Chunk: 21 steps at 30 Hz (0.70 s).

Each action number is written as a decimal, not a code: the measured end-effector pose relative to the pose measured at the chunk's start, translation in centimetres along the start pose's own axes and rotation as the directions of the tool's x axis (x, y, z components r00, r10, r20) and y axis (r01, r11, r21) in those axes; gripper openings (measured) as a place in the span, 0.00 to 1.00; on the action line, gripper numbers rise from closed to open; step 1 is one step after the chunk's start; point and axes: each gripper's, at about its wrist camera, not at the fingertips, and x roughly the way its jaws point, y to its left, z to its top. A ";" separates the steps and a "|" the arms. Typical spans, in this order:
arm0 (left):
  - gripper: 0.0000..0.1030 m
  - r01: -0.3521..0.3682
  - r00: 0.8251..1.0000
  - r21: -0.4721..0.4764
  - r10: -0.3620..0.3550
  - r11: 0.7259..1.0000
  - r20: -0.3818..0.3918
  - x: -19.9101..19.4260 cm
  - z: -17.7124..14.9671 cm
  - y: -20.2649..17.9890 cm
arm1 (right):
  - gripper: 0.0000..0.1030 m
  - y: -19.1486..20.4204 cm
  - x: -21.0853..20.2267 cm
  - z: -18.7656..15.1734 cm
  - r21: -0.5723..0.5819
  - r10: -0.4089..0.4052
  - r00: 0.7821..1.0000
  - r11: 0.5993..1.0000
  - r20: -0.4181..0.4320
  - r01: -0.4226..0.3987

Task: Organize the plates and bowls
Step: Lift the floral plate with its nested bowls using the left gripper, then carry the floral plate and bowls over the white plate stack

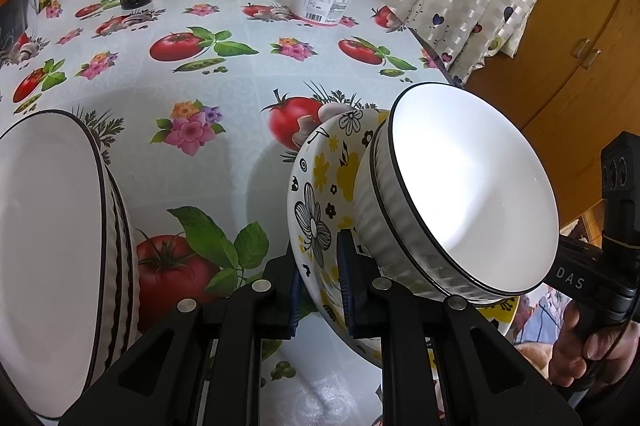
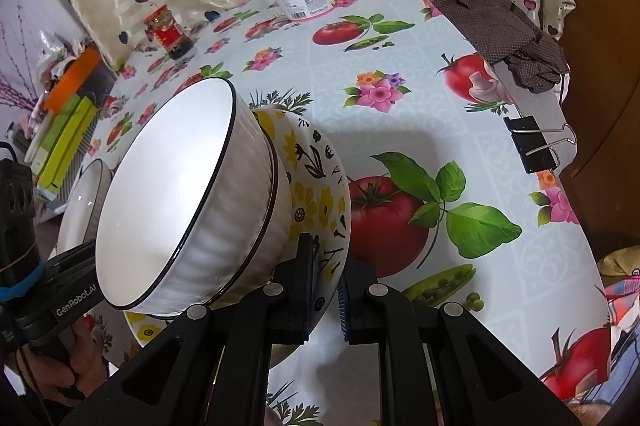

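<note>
Both my left tool (image 1: 318,282) and right tool (image 2: 324,280) clamp the yellow-flowered ceramic plate (image 1: 316,194) carrying the white ribbed bowl (image 1: 472,190); I keep them level, lowering together.

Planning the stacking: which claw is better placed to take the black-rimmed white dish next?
Left, probably. The black-rimmed white dish lies right beside the left claw, while from the right claw the nested white bowl blocks it. Both clamp the floral bowl.
</note>
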 end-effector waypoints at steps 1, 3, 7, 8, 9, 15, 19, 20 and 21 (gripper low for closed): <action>0.16 0.000 1.000 0.001 0.000 1.000 0.001 0.0 0.0 0.0 | 0.10 0.1 -0.1 0.0 -0.001 0.002 1.000 1.000 0.002 -0.002; 0.16 0.000 1.000 0.000 0.000 1.000 0.001 0.0 0.1 0.0 | 0.10 0.1 -0.1 0.0 0.001 0.005 1.000 1.000 0.005 -0.005; 0.16 -0.004 1.000 0.003 0.004 1.000 0.009 -0.1 0.1 0.0 | 0.10 0.1 -0.1 -0.1 -0.003 0.007 1.000 1.000 0.011 -0.007; 0.16 -0.006 1.000 0.005 0.005 1.000 0.012 -0.1 0.1 0.0 | 0.10 0.1 0.0 -0.2 -0.003 0.008 1.000 1.000 0.010 -0.008; 0.15 -0.004 1.000 0.002 0.004 1.000 0.012 0.0 0.0 0.1 | 0.10 0.0 0.0 -0.2 -0.002 0.011 1.000 1.000 0.007 -0.011; 0.15 0.006 1.000 0.008 -0.006 1.000 0.008 0.3 -0.2 0.2 | 0.10 0.2 0.1 -0.5 -0.005 0.003 1.000 1.000 0.018 -0.003; 0.15 0.014 1.000 0.008 -0.014 1.000 0.010 0.3 -0.3 0.3 | 0.11 -0.2 0.2 -0.4 -0.003 0.020 1.000 1.000 0.019 -0.020; 0.15 0.017 1.000 0.006 -0.017 1.000 0.011 0.3 -0.3 0.4 | 0.11 -0.3 0.2 -0.4 -0.003 0.024 0.999 1.000 0.023 -0.024; 0.15 0.017 1.000 0.004 -0.017 1.000 0.010 0.3 -0.3 0.4 | 0.12 -0.4 0.2 -0.4 -0.003 0.031 0.999 1.000 0.025 -0.031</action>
